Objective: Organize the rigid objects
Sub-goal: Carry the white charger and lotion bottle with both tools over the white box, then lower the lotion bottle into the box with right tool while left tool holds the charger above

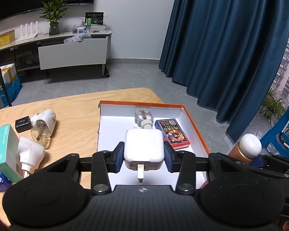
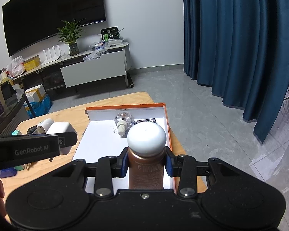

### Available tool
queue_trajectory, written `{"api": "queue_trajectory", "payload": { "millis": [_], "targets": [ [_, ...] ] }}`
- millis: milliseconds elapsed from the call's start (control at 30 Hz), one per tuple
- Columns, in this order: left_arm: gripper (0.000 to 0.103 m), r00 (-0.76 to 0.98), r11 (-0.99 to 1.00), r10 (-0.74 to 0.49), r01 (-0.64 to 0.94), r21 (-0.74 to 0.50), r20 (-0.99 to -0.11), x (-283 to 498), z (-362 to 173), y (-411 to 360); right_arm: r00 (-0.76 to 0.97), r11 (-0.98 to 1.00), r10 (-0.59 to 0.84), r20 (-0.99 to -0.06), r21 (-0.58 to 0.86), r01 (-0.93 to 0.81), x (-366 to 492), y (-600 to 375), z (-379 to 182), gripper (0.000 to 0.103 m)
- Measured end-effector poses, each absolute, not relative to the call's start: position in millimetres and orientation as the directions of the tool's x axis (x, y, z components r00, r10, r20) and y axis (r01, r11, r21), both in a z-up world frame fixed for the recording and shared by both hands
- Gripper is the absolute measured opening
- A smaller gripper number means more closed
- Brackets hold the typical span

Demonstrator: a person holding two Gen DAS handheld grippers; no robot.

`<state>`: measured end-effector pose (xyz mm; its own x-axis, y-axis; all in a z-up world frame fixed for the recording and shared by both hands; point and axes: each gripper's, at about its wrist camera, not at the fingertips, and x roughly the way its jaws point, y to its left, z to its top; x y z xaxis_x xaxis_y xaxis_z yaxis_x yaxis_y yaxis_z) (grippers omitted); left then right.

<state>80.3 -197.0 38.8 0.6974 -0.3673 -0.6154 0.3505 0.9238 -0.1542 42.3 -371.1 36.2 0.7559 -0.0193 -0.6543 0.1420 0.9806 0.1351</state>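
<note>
Between left tool (image 1: pixel 144 155) pads, white charger (image 1: pixel 143 146)

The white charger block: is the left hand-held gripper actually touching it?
Touching. In the left wrist view, the left hand-held gripper has both blue pads pressed against the sides of the white charger block.

Left claw (image 1: pixel 144 156), right claw (image 2: pixel 146 162) clamped
</note>
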Motion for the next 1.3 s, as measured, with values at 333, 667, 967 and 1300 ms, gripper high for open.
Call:
{"api": "queue_trajectory", "payload": {
  "millis": [333, 667, 967, 1300],
  "targets": [
    [0.043, 0.698, 0.924, -0.365, 0.350, -0.152, -0.616, 81.6, 38.5, -197.3, 0.750, 0.983, -0.008, -0.661, 0.134, 0.129, 46.5, -370.7, 33.5, 0.046],
    [0.043, 0.697, 0.925, -0.364, 0.348, -0.151, -0.618, 82.8, 36.4, -197.5, 0.747, 0.983, -0.013, -0.665, 0.126, 0.130, 47.9, -370.1, 32.0, 0.046],
    [0.043, 0.694, 0.926, -0.362, 0.346, -0.153, -0.622, 84.3, 34.5, -197.8, 0.739, 0.984, -0.015, -0.673, 0.120, 0.130, 50.9, -368.4, 28.7, 0.046],
    [0.043, 0.691, 0.925, -0.362, 0.347, -0.152, -0.625, 85.4, 33.0, -199.2, 0.739, 0.984, -0.016, -0.674, 0.120, 0.131, 51.3, -368.6, 28.4, 0.046]
  ]
}}
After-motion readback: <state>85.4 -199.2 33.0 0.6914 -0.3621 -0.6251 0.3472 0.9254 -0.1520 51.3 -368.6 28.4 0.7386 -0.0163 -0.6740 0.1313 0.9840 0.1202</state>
